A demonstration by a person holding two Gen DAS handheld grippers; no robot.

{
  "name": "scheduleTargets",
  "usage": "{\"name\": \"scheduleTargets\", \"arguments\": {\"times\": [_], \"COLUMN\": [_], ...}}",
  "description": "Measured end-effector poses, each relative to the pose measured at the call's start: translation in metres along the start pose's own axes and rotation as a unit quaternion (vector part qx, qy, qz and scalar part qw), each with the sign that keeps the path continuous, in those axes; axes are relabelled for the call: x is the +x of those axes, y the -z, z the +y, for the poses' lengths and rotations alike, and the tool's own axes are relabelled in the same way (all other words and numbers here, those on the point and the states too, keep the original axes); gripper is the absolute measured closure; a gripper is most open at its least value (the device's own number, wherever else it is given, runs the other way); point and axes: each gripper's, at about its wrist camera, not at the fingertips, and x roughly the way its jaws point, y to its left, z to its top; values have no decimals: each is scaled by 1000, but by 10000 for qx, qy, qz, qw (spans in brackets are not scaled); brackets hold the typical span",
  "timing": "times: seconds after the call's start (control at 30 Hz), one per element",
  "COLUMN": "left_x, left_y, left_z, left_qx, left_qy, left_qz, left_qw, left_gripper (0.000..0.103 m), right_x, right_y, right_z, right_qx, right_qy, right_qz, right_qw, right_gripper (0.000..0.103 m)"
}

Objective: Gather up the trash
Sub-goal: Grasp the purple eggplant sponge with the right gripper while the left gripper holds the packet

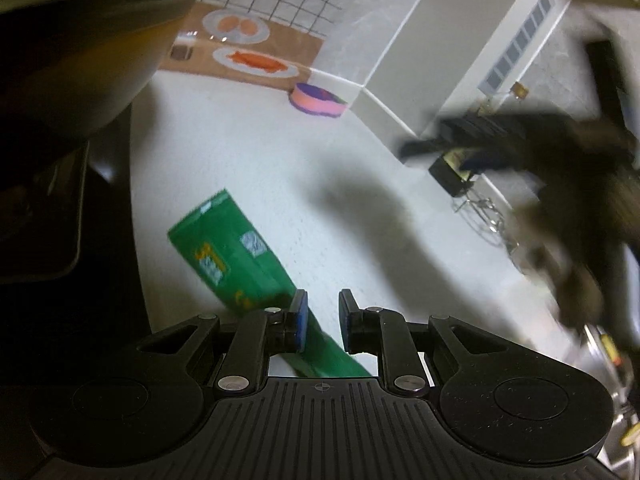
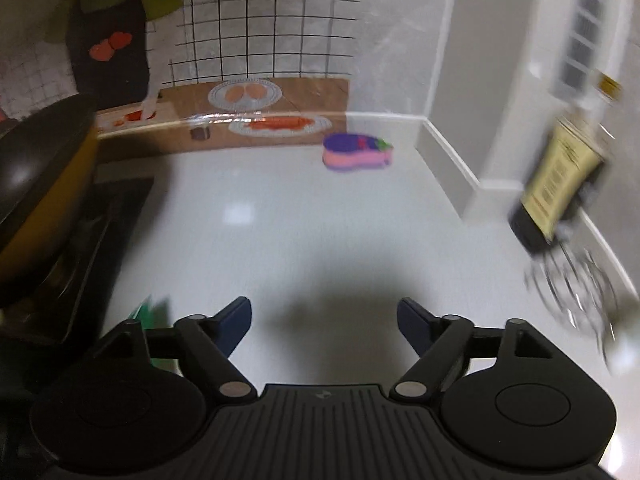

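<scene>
A green carton [image 1: 236, 256] lies on the white counter [image 1: 248, 152]. Its near end runs under and between the blue pads of my left gripper [image 1: 323, 322], whose jaws stand a small gap apart around it; I cannot tell whether they press it. My right gripper [image 2: 324, 326] is open and empty above the counter [image 2: 280, 216]. A green corner of the carton [image 2: 154, 312] shows at its left. The right gripper also shows blurred at the right of the left wrist view [image 1: 520, 148].
A dark pan [image 2: 36, 184] stands on a black stove [image 2: 92, 248] at the left. A pink and purple dish [image 2: 356, 152] sits at the back. A dark bottle with a yellow label [image 2: 560, 184] and a wire whisk [image 2: 576, 292] are at the right by the wall.
</scene>
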Motion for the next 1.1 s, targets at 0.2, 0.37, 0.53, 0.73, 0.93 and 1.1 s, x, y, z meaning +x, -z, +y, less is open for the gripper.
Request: {"name": "scheduleTargets", "arguments": {"times": [0.2,0.37,0.53,0.73,0.93,1.1], "left_x": [-23,-29,-29,-30,-20,-13], "left_y": [-8,-7,-5,-10,-11,-4], "left_z": [21,26,41,54,51,35], "left_qx": [-558,-330,-291,-560,-807,-837], "left_qy": [1056,1262,902,634,784,884], "left_qz": [-248,-237,-167,-238,-147,5], "left_qw": [9925,9912,9954,9961,9935,9926], "left_gripper": [84,84,84,84,84,84], "right_x": [111,197,253,296,271,200], "right_y": [-86,-129,-158,-171,-146,-109], "right_z": [-12,-30,-16,-3,-50,-90], "right_qx": [293,1400,1501,976,1587,1702], "right_qy": [280,926,1219,2381,2365,1521], "right_qz": [-35,-475,-798,-285,202,287], "right_qw": [9992,9847,9779,9659,9584,9732], "right_gripper": [22,22,22,20,25,36]}}
